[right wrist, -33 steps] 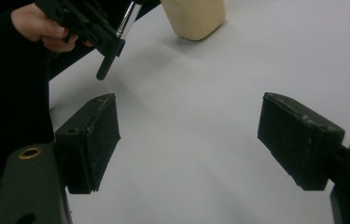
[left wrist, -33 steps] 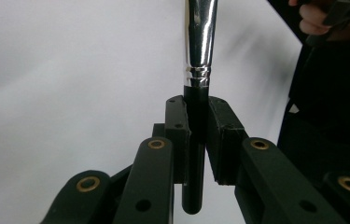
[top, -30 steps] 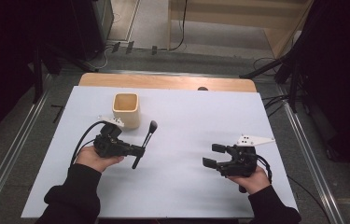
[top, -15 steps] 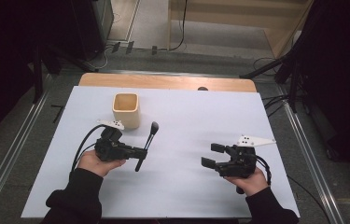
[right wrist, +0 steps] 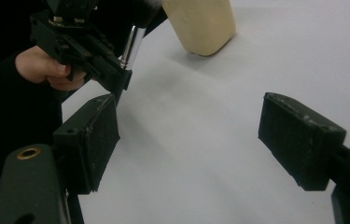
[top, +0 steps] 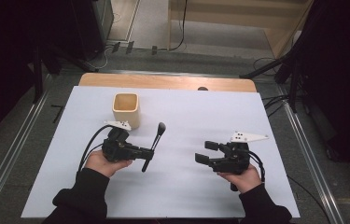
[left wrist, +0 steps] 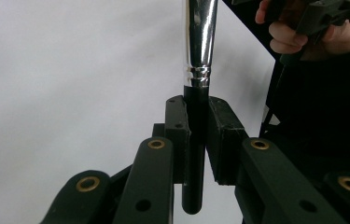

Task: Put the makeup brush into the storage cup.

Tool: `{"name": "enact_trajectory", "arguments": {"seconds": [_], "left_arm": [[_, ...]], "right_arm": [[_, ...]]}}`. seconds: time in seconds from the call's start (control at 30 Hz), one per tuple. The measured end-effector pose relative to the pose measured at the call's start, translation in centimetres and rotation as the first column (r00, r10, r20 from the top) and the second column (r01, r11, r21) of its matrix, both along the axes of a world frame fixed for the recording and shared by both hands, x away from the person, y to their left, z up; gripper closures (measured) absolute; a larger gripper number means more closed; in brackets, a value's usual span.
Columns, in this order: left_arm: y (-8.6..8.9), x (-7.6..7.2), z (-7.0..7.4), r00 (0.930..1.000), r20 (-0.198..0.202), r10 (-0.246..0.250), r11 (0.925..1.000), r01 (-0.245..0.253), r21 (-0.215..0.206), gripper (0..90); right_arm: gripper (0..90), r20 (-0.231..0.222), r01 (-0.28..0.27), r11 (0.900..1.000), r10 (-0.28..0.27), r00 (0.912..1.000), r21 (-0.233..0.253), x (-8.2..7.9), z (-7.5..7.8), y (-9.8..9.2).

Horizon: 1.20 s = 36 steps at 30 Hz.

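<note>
Your left gripper (top: 145, 154) is clamping a makeup brush (top: 154, 144), both jaws pressed tight against the black handle. In the left gripper view the brush (left wrist: 197, 60) is standing straight up between your jaws, the handle's butt poking out below them and the shiny metal ferrule rising just above the grip. From the high view you are holding the brush clear of the bench (top: 186, 196), tilted, its dark bristle head pointing up and away from you. The head is hanging just beside the small wooden cup (top: 126, 110), a little to its right and nearer to you, not touching it. The cup is standing upright on the white sheet with its mouth open, just behind your left hand (top: 101, 163), and the left gripper's black cable is looping out beside your wrist.

Over on the other side, your right gripper (top: 207, 152) is gaping, jaws spread wide with nothing between them. In the right gripper view the two black pads (right wrist: 298, 140) are framing bare white bench, with your left gripper (right wrist: 112, 77), the silver ferrule and the base of the cup (right wrist: 200, 25) farther off. Your right hand (top: 242, 176) is hovering well apart from the brush and cup, pointing the gripper leftward towards them.
</note>
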<state>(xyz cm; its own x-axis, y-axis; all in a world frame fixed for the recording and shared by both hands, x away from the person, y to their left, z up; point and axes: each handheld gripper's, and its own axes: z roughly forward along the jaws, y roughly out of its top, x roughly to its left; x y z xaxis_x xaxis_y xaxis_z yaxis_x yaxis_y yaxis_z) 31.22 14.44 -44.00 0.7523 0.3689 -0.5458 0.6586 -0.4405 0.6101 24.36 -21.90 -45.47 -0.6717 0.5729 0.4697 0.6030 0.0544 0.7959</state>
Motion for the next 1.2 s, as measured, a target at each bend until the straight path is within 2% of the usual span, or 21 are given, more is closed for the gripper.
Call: {"name": "enact_trajectory", "arguments": {"seconds": [0.1,0.17,0.3,0.47,0.73,0.83,0.9,0.97,1.2], "left_arm": [[-0.5,0.1,-0.2,0.9999,-0.011,0.003,0.9998,-0.003,-0.019,80.5],[-0.9,0.1,-0.2,1.0000,-0.008,-0.004,0.9998,0.004,-0.017,80.5],[-1.3,0.0,-0.3,0.9999,-0.006,-0.009,0.9998,0.009,-0.016,80.4],[-1.4,0.1,-0.4,1.0000,0.007,0.004,0.9999,-0.004,-0.012,80.4],[-2.3,0.5,-0.5,0.9999,0.012,0.008,0.9998,-0.008,-0.021,80.4],[-2.7,0.7,-0.6,0.9999,0.014,0.006,0.9998,-0.005,-0.020,80.5],[-3.3,0.8,-0.7,0.9999,0.010,0.001,0.9998,-0.001,-0.022,80.4],[-3.7,0.9,-0.7,0.9999,0.012,-0.003,0.9999,0.003,-0.014,80.5],[-4.4,0.7,-0.6,0.9997,0.023,0.000,0.9995,0.001,-0.031,80.4]], "right_arm": [[22.3,0.002,-0.006,1.000,0.006,1.0000,-0.004,0.4,-0.1,0.4],[22.3,-0.003,-0.004,1.000,0.004,1.0000,-0.004,0.7,-0.1,0.7],[23.8,-0.013,-0.012,1.000,0.012,0.9998,0.029,1.2,-0.1,1.4],[22.7,-0.019,-0.031,0.999,0.031,0.9993,0.011,1.7,0.1,2.6],[23.7,-0.034,-0.031,0.998,0.032,0.9989,0.046,2.6,0.2,3.3],[23.9,-0.052,-0.025,0.997,0.029,0.9982,0.076,3.0,0.2,3.6],[24.0,-0.047,-0.025,0.997,0.029,0.9985,0.074,3.1,0.3,3.9],[25.3,-0.045,-0.025,0.997,0.028,0.9986,0.069,3.3,0.5,4.1],[34.0,-0.061,-0.016,0.997,0.021,0.9979,0.074,3.9,0.3,4.9]]}}
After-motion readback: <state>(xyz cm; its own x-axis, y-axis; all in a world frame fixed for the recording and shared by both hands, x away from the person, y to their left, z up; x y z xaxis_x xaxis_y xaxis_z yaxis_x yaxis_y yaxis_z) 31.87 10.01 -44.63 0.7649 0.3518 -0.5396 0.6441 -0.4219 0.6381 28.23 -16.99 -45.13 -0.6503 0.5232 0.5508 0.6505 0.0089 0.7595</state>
